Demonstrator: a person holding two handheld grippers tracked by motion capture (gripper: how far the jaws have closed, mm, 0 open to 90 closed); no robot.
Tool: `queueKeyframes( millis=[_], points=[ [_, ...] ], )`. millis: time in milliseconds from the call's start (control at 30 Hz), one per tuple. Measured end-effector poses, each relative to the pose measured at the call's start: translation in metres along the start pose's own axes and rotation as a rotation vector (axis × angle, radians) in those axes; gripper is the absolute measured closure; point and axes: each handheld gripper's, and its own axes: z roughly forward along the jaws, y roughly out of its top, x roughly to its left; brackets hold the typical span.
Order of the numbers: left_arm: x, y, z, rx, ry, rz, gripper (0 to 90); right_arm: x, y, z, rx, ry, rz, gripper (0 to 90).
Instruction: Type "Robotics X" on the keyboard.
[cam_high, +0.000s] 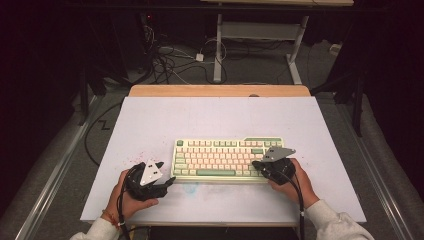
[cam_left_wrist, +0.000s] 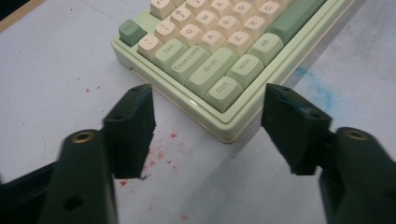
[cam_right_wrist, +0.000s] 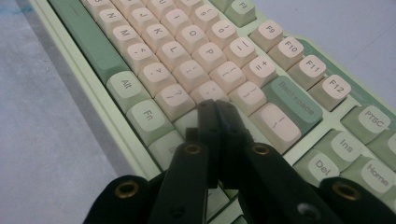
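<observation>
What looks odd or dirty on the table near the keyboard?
Small red specks are scattered on the table by the keyboard's left front corner, and a faint blue smear marks the surface along its front edge. The keyboard itself lies straight and looks undamaged.

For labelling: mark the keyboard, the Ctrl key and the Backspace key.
keyboard (cam_high: 227, 159), high view, middle of the key field.
Ctrl key (cam_left_wrist: 223, 88), left gripper view, top of its cap.
Backspace key (cam_right_wrist: 294, 100), right gripper view, top of its cap.

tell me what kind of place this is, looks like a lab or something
Probably a lab or workshop set up for recording handling tasks, not a home. A bare white table holds just a keyboard, loose cables run across the floor behind it, and an adjustable desk frame stands in the dark background.
</observation>
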Motion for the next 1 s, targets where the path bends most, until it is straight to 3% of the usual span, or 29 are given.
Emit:
queueKeyframes(
  millis=[167, 267, 567, 800, 1000],
  points=[
    [0.006, 0.001, -0.005, 0.000, 0.003, -0.034, 76.8, 0.001, -0.001, 0.000, -0.004, -0.003, 0.003, 89.9],
    [0.008, 0.002, -0.005, 0.015, -0.010, -0.036, 86.1, 0.001, -0.001, 0.000, -0.006, -0.005, 0.005, 89.9],
    [0.012, 0.012, -0.001, 0.048, -0.015, -0.040, 87.4, 0.002, -0.001, 0.000, -0.006, -0.012, -0.002, 89.9],
    [0.012, 0.029, 0.011, 0.043, -0.063, -0.045, 87.3, 0.002, -0.001, 0.000, -0.003, -0.015, -0.005, 89.9],
    [0.005, 0.046, 0.025, 0.062, -0.094, -0.003, 87.2, 0.003, -0.001, 0.000, -0.007, -0.015, -0.002, 89.9]
  ],
)
